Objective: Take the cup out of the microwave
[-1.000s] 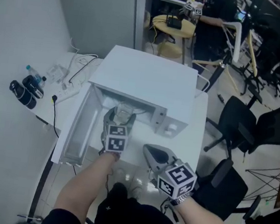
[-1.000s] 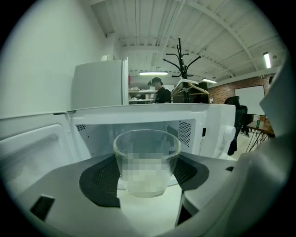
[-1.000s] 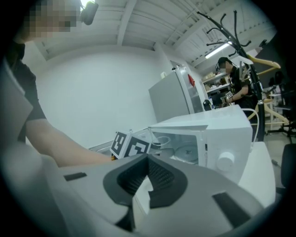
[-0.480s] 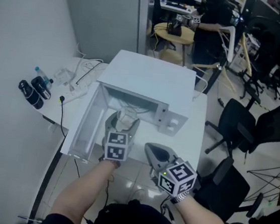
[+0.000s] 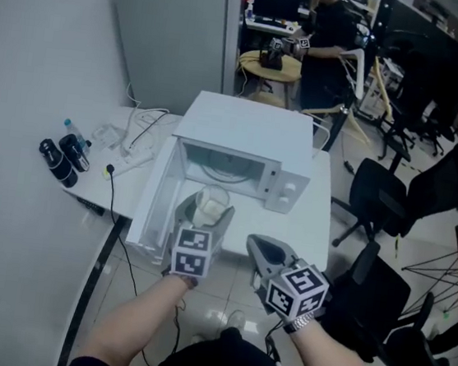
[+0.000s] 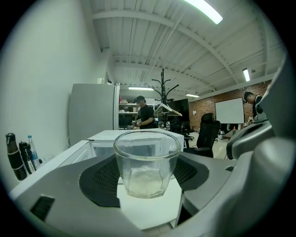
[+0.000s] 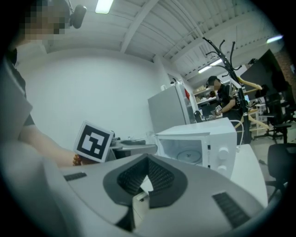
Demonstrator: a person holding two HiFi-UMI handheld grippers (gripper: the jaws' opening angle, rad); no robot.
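Counting things first: one cup (image 5: 212, 199), one microwave (image 5: 248, 131), two hand-held grippers, and three bottles on the low table at the left, two dark ones (image 5: 56, 162) and a clear one with a blue cap (image 5: 72, 127).

The cup is a clear, stubby glass. It stands upright with its mouth up, so its long axis runs vertically. In the left gripper view its rim is level and its base (image 6: 147, 185) sits low between the two dark pads.

The left gripper (image 5: 206, 210) is clamped on the cup, one jaw against each side of the glass wall. The cup sits at the far end of this gripper, straight ahead of the marker cube (image 5: 190, 250) and the hand behind it. In the head view the cup is outside the microwave, just in front of the open cavity and beside the door (image 5: 159, 202), which is swung wide open to the left. The cavity shows only its round turntable (image 7: 190, 155).

The right gripper (image 5: 259, 246) hangs to the right of the cup, near it but not touching it, below the microwave's control panel (image 5: 287, 192). Its jaws are together and grip nothing; in the right gripper view the pads (image 7: 155, 178) meet in a narrow wedge.

The microwave rests on a white table (image 5: 322, 206). White cables (image 5: 137, 125) trail across the table to its left. A person (image 5: 322, 32) stands well behind at a round wooden stool.
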